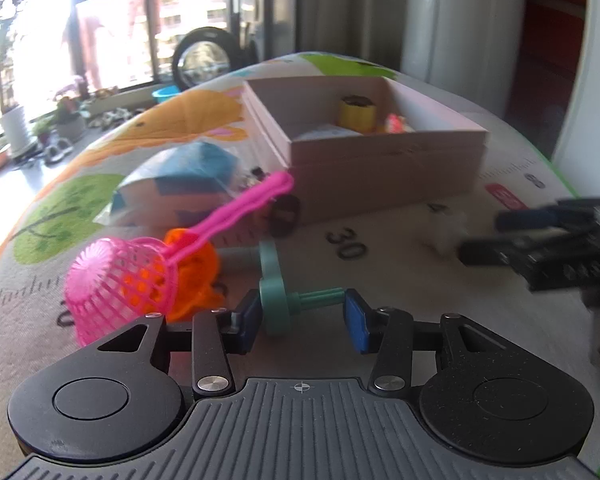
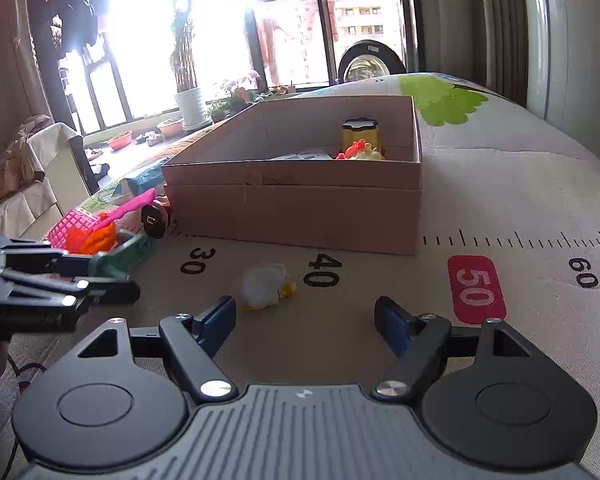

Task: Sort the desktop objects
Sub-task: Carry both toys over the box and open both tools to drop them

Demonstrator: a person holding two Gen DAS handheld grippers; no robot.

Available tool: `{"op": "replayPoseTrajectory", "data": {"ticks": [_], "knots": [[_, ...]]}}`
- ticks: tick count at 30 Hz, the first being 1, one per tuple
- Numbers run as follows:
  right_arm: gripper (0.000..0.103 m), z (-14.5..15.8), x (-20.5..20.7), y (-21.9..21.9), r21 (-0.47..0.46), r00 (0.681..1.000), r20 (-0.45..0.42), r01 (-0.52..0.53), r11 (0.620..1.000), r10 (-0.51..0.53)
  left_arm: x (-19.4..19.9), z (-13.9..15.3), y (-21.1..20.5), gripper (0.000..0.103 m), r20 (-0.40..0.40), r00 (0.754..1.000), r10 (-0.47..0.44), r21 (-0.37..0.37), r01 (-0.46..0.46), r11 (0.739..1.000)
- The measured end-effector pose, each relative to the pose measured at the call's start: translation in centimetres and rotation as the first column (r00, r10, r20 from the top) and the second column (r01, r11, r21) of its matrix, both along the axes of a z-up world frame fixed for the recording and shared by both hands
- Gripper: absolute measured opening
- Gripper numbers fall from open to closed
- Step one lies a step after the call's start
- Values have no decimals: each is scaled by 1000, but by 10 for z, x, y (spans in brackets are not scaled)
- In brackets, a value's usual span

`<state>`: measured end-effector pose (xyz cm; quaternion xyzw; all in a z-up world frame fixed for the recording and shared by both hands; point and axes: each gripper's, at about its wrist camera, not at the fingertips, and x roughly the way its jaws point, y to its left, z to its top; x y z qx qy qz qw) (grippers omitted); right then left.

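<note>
My left gripper (image 1: 305,318) is shut on a green toy dumbbell (image 1: 274,288), with the blue pads on its disc and bar end; the dumbbell also shows in the right wrist view (image 2: 120,254). A pink net scoop (image 1: 132,280) and an orange toy (image 1: 196,276) lie just left of it. My right gripper (image 2: 305,322) is open and empty, just short of a small white and yellow toy (image 2: 266,286) on the mat. A pink cardboard box (image 2: 300,200) behind holds a yellow cup (image 2: 360,132) and a red and yellow toy (image 2: 360,152).
A blue and white packet (image 1: 180,184) and a dark round object (image 1: 286,214) lie beside the box's left corner. The table carries a play mat with a ruler print (image 2: 476,288). Window, plants and a washing machine are beyond the table.
</note>
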<state>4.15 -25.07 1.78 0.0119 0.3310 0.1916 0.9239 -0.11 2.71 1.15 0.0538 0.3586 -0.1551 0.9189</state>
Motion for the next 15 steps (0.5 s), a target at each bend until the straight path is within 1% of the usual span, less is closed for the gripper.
{"op": "replayPoseTrajectory", "data": {"ticks": [2,4,6,8,9,10,12,14,15], "knots": [[79,0,-1,1,-1,1000,4,-2,1000,2,-19,0,-1,49,-10,998,-57,6,57,998],[79,0,-1,2,-5,1000,5,-6,1000,6,-31,0,0,51,-15,998,-64,20,64,998],[79,1,-3,6,-24,1000,13,-19,1000,20,-35,1,3,60,-24,999,-48,2,49,999],[79,1,-6,14,-60,999,30,-40,997,42,-33,2,3,73,-23,999,-34,-29,34,999],[79,2,-7,19,-78,998,40,-49,996,52,-30,3,2,74,-20,999,-25,-37,25,999],[79,3,-7,23,-90,997,49,-53,995,57,-27,3,0,74,-17,1000,-16,-39,16,999],[78,5,-6,32,-99,996,55,-58,993,64,-20,2,-3,68,-16,1000,0,-30,0,1000],[74,5,-1,41,-111,996,44,-75,991,80,-15,-1,-4,55,-22,1000,11,-18,-11,1000],[72,4,1,45,-120,996,40,-76,990,81,-15,0,-4,52,-14,1000,8,-9,-8,1000]]}}
